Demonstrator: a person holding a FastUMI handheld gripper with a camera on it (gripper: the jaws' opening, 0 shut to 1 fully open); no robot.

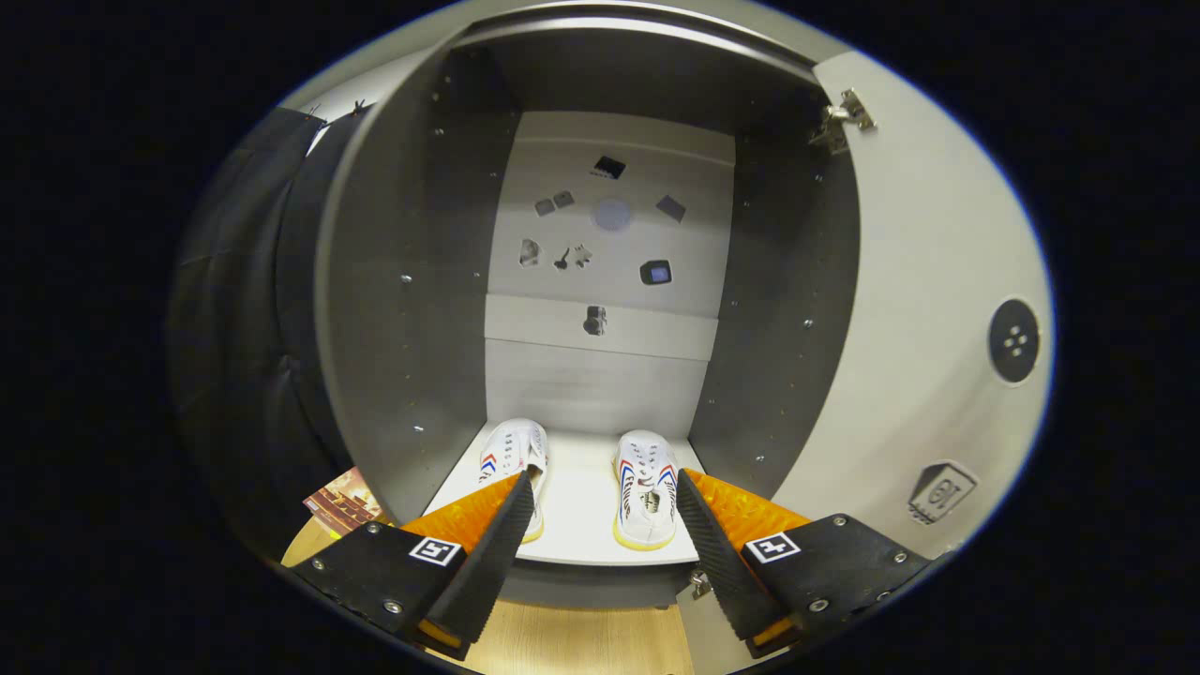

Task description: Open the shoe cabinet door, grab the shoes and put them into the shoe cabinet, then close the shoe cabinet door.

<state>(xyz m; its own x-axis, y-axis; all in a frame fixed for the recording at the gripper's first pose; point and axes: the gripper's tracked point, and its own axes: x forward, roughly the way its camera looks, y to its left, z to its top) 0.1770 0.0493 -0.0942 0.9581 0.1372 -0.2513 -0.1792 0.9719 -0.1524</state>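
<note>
Gripper view: jaws spread empty before both light, soft shoes (645,487) shelved inside; the stiff door (919,309) should swing easily, pushed at its free edge.

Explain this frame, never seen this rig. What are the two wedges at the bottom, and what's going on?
Those wedges are the two fingers of a handheld gripper; a person carries it, and a fisheye camera on it looks forward along them. It faces an open shoe cabinet, its door swung out to the right. Two white sneakers sit side by side on the bottom shelf, just beyond the fingertips. The fingers are spread apart and hold nothing. Wooden floor lies below.
</note>
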